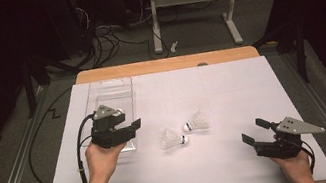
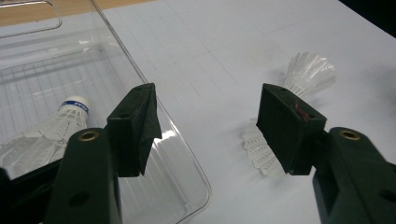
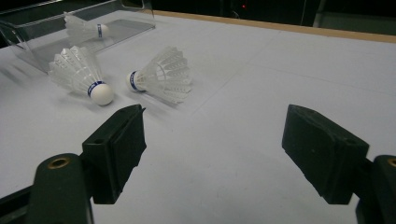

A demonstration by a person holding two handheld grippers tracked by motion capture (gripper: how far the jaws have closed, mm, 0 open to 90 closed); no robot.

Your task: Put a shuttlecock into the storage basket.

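Nearest the person, the right gripper (image 1: 255, 137) rests low over the white table cover (image 1: 231, 84) with its jaws wide apart and nothing between them. It stands well apart from both loose shuttlecocks.

Farther in, the left gripper (image 1: 132, 126) hangs over the near corner of the clear plastic tray (image 1: 109, 88), jaws apart and empty. In the left gripper view one jaw sits above the tray rim (image 2: 187, 154) and the other above the open cover.

Two shuttlecocks lie on the cover between the grippers: the nearer shuttlecock (image 1: 173, 138) and the farther shuttlecock (image 1: 197, 123), close together but apparently not touching. A third shuttlecock (image 2: 51, 130) already lies on its side inside the tray.

Hazards, as judged from this position:

1. Rim strike. A left-gripper descent from here could catch the thin tray wall and shove or tip the light tray.
2. Feather damage. Closing on the skirt (image 3: 74, 67) rather than the cork (image 3: 102, 93) may crush or splay the feathers.
3. Roll-away. A shuttlecock on its side pivots readily; a glancing jaw contact would likely spin it out of the grip line.
4. Neighbour disturbance. The two loose shuttlecocks lie near enough that reaching for one may knock the other.
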